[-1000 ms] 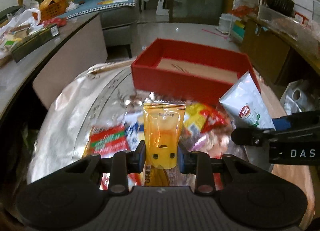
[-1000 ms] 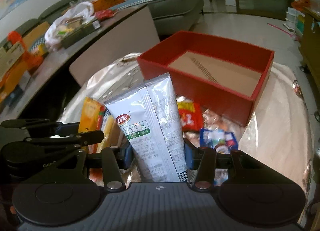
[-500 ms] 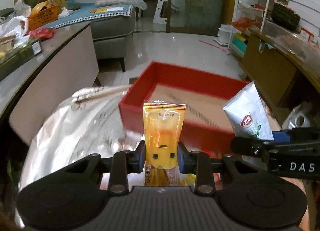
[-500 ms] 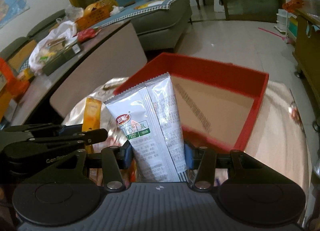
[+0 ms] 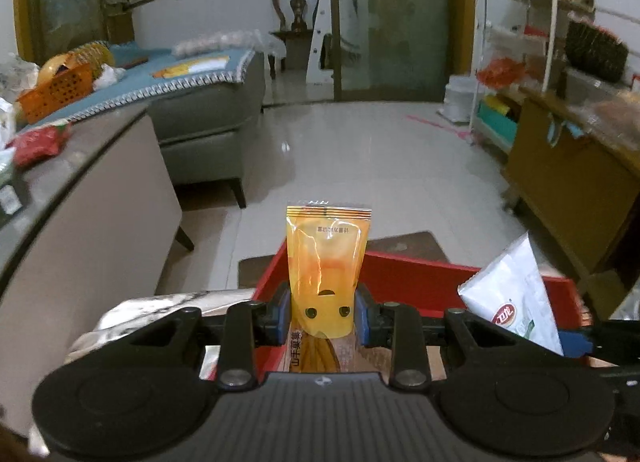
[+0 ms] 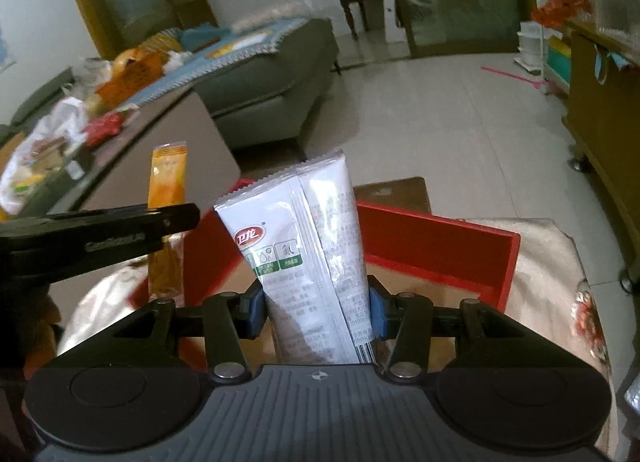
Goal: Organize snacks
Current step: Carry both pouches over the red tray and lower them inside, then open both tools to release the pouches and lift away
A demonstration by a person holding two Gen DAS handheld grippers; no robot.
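Observation:
My left gripper is shut on an orange snack packet that stands upright between its blue pads. It hangs over the near left part of the red box, whose brown floor shows below. My right gripper is shut on a white snack pouch with a red logo and holds it upright over the red box. In the left wrist view the white pouch shows at the right. The orange packet and the left gripper's black body appear at the left of the right wrist view.
The box sits on a table with a shiny patterned cover. A long counter with bags and an orange basket runs along the left. A grey sofa stands behind it, a wooden cabinet and wire shelves at the right.
Both grippers have moved forward from the snack pile to above the red box, each still holding its packet. The loose snacks on the table have dropped out of sight.

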